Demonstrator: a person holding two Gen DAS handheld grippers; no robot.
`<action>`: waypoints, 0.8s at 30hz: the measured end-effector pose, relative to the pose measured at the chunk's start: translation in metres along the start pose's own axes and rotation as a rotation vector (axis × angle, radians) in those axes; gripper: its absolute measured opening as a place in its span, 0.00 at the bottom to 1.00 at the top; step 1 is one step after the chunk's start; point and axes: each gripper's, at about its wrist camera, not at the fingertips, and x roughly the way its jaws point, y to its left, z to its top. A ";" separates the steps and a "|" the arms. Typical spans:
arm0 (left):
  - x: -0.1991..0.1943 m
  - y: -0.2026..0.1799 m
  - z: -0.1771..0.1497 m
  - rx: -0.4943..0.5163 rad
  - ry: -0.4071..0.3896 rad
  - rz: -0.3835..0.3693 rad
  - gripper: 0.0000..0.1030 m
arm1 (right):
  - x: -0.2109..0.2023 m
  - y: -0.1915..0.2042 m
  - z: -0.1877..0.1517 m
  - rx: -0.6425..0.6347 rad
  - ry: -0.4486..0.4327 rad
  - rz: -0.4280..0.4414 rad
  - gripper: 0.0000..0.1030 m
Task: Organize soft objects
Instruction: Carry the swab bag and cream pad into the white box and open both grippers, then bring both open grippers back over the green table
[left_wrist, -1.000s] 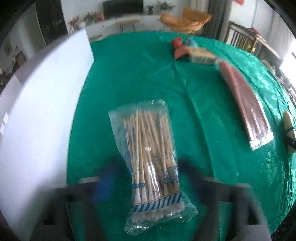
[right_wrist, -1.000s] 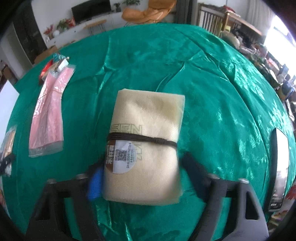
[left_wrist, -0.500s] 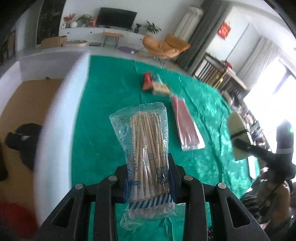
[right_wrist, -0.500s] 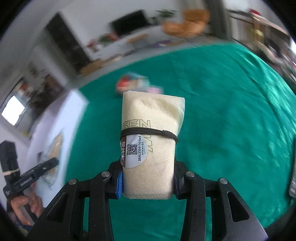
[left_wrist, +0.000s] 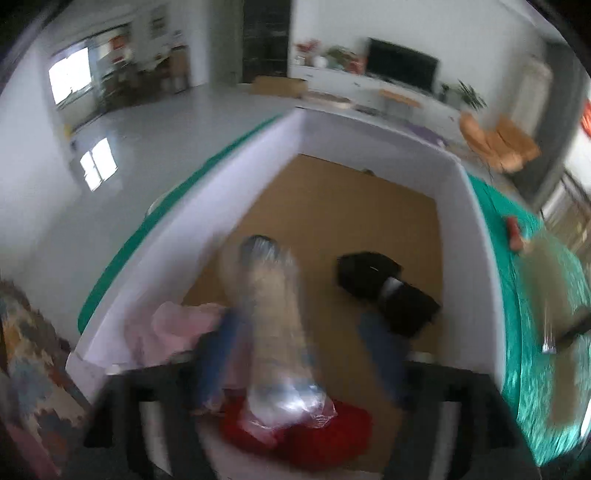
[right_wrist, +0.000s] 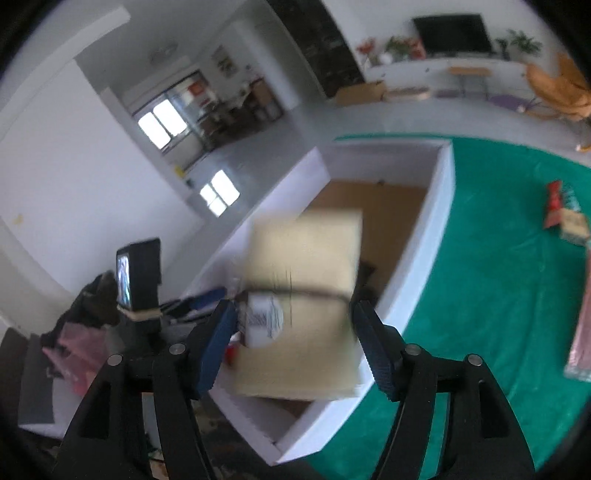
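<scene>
Left wrist view: left gripper (left_wrist: 301, 339) hangs over the white box (left_wrist: 476, 236), jaws opening, blue pads blurred and standing wide apart. The bag of cotton swabs (left_wrist: 275, 314) sits in the gap between them, smeared by motion, nearer the left pad; neither pad looks pressed on it, though blur leaves contact with the left pad unclear. Its lower end lies over a red cloth (left_wrist: 332, 435) at the near end of the box. A pink cloth (left_wrist: 173, 328) lies at the near left inside the box, a black bundle with a white band (left_wrist: 388, 291) on the brown floor to the right. Green tablecloth (left_wrist: 535, 332) runs along the right wall of the box.

Right wrist view: right gripper (right_wrist: 295, 347) is above the near right corner of the same box, jaws opening, both pads clear of the beige tissue pack (right_wrist: 306, 295). The pack, tied with a dark cord, is blurred between the pads, over the box rim. The left gripper and the hand (right_wrist: 99, 299) holding it show at far left. A red packet (right_wrist: 556, 203) and a pink packet (right_wrist: 583, 317) lie on the cloth at right, well apart from the box.
</scene>
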 end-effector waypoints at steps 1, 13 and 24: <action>-0.001 0.005 -0.001 -0.036 -0.025 0.000 0.91 | 0.000 -0.001 -0.003 0.008 -0.002 -0.002 0.68; -0.040 -0.107 -0.017 0.134 -0.057 -0.296 0.92 | -0.088 -0.185 -0.100 0.130 -0.127 -0.664 0.71; 0.026 -0.310 -0.120 0.580 0.165 -0.446 0.93 | -0.180 -0.326 -0.166 0.415 -0.181 -0.995 0.71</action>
